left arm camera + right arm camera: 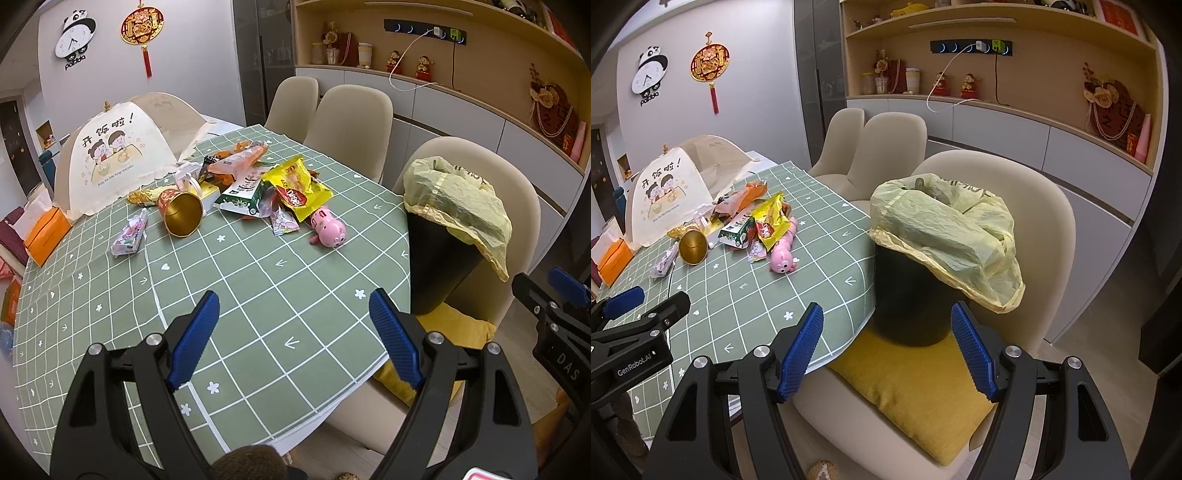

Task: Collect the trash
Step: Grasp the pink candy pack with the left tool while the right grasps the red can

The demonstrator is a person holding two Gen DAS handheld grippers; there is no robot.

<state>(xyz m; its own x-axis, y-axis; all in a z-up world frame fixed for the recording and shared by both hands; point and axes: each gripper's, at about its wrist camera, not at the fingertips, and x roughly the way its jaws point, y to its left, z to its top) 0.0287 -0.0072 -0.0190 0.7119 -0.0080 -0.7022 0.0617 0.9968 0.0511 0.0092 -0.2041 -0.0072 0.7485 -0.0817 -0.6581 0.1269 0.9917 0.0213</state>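
We are in a home dining room: a clothed worktop (258,295), padded chairs (351,125), panda wall clock (74,40), ornament shelves (997,92)

The table (258,295), under a green checked cloth, carries a heap of snack wrappers (258,181), a tipped gold cup (183,214), a pink pig toy (330,230), a mesh food cover (122,155) and an orange tissue box (46,234)

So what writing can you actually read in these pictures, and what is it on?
"panda": below the panda wall clock.
"开饭啦!": on the mesh food cover; its small line underneath is too blurred to read.
"GenRobot.AI": on the left gripper, seen from the right wrist view.
"DAS": on the right gripper, cut off at the edge of the left wrist view.
Yellow snack bag, green snack pack and bin liner: print unreadable.
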